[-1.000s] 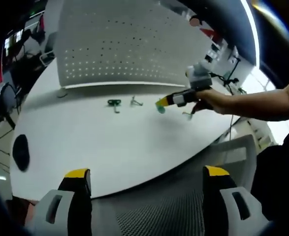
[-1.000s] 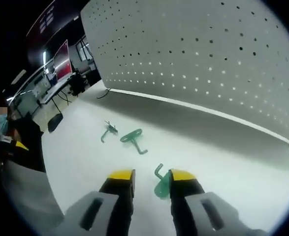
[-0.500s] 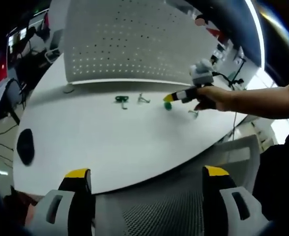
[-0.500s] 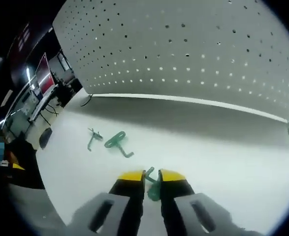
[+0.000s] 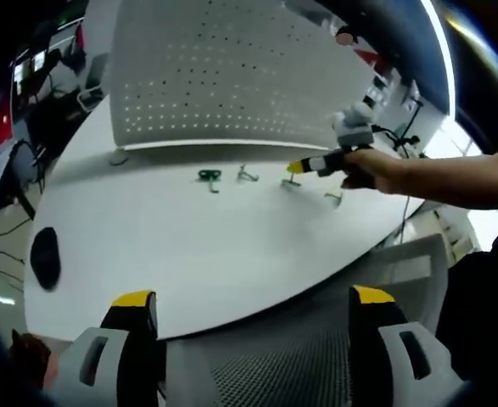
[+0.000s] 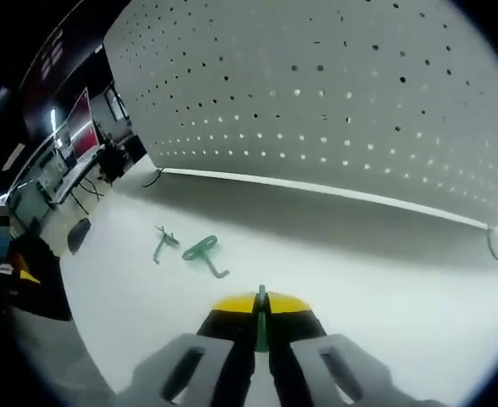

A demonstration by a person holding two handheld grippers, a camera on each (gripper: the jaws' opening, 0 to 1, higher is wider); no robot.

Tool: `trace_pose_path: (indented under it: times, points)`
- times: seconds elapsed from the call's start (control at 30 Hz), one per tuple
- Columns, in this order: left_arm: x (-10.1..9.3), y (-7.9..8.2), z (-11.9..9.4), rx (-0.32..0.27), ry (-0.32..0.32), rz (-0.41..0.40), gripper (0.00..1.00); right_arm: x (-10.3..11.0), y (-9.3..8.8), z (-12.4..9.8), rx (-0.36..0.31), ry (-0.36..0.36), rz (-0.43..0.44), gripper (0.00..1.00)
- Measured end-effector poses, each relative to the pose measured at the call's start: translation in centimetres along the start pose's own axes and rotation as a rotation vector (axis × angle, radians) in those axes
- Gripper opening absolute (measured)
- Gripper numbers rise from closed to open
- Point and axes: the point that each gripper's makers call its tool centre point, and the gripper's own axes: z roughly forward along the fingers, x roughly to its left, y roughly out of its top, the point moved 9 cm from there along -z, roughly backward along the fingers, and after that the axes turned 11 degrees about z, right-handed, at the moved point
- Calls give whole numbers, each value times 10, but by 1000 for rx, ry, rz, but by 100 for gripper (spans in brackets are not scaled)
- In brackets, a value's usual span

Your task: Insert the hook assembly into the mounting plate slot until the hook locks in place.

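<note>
The worktop (image 5: 189,246) is white, with a round front edge. A tall white board full of little holes (image 6: 333,93) stands on it along the back. Two small green hooks lie close together on the white top: a ring-shaped hook (image 6: 203,252) and a thin bent hook (image 6: 162,242) just beside it. A small metal hook (image 6: 491,244) sits at the far end of the board. A dark oval thing (image 5: 45,258) lies near the worktop's edge.

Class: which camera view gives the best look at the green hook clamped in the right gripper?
The right gripper view: the green hook sits pinched between the closed jaws of the right gripper, close and centred. In the left gripper view, that gripper is far off, the hook too small to make out.
</note>
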Motion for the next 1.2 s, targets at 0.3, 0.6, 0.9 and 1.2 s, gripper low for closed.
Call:
trace_pose_path:
  times: [0.3, 0.6, 0.9, 1.2]
  points:
    - [-4, 8, 0, -13, -3, 20, 95, 3, 8, -13, -54, 27, 36, 0]
    - [-5, 16, 0, -19, -10, 57, 95, 6, 15, -30, -114, 45, 49, 0]
    - [0, 32, 3, -31, -14, 82, 94, 18, 37, -64, -224, 93, 48, 0]
    - [4, 58, 5, -116, -33, 30, 88, 38, 61, -108, -357, 168, 47, 0]
